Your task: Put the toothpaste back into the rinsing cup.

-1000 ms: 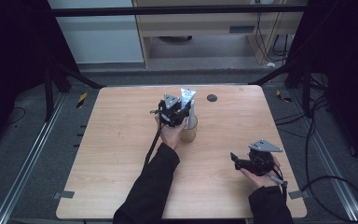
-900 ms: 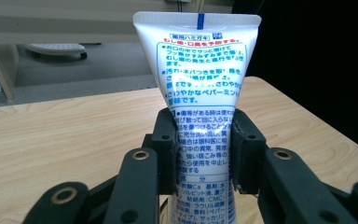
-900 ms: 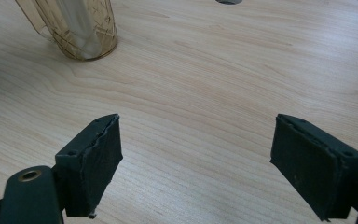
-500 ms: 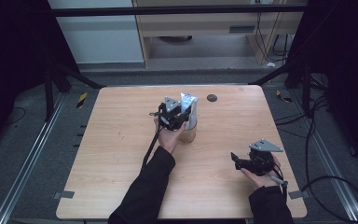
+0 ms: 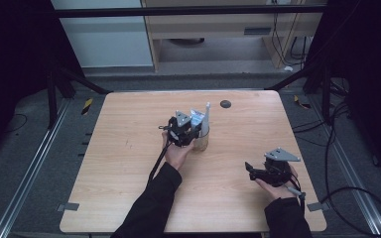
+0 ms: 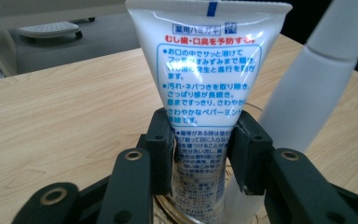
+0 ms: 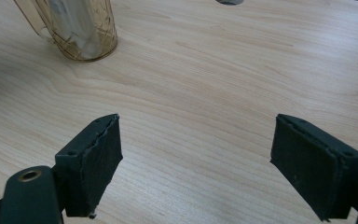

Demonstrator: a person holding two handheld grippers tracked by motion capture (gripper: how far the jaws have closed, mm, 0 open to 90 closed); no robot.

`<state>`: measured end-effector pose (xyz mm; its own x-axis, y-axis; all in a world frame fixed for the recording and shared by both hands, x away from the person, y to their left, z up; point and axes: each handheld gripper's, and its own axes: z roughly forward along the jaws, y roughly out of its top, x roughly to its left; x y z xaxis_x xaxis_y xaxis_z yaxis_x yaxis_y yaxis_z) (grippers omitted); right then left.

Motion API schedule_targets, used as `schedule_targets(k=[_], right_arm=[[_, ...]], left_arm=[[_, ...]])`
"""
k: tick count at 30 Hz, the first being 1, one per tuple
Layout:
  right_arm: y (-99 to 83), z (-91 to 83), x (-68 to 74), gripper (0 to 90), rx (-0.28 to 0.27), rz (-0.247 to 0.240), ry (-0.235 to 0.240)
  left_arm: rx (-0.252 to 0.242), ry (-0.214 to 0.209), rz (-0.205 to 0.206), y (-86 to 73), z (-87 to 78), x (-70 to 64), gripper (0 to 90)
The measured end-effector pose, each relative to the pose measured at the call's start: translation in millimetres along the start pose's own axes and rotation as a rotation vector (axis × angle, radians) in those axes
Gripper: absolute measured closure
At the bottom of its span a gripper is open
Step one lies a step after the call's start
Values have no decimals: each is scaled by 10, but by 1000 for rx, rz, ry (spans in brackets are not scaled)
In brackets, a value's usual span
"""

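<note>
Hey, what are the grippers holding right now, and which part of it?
The left gripper clamps the toothpaste tube around its lower body, just above the amber glass cup. The right gripper is open, holding nothing.

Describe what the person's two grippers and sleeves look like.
Both are black two-jaw tools. The left gripper and right gripper each carry a grey three-cornered plate on top and trail a black cable. The right gripper's pads are flat, dark and rough-edged; round metal-ringed holes sit in the jaw arms. The person wears long black sleeves.
</note>
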<state>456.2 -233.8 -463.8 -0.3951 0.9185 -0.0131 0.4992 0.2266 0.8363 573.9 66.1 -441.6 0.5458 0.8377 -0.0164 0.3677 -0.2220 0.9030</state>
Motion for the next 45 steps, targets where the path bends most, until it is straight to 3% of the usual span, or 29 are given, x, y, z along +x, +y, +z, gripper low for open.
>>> schedule_targets(k=[5,15,21,23,25,27,32,36,45], right_arm=[[5,0,9,161,-3,-2,2],[3,5,7,161,-1,-2,1],[3,6,9,161,-1,-3,-1],[2,6,8,161,-1,-2,-1],[2,5,9,161,-1,-3,1],[1,8,7,161,0,-4,1],[0,4,16,161,1,1,1],[3,-8,11,161,-4,3,1],[0,-26,16,156,-6,4,2]], left_arm=[[24,14,31,10,-51,-30,592],[48,-6,13,17,-146,55,580],[47,22,29,34,-179,26,565],[24,51,43,56,-213,14,492],[7,20,24,96,-271,36,434],[-5,23,37,124,-326,50,491],[3,11,56,167,-467,98,455],[7,0,76,197,-671,173,411],[72,28,100,4,-1137,392,334]])
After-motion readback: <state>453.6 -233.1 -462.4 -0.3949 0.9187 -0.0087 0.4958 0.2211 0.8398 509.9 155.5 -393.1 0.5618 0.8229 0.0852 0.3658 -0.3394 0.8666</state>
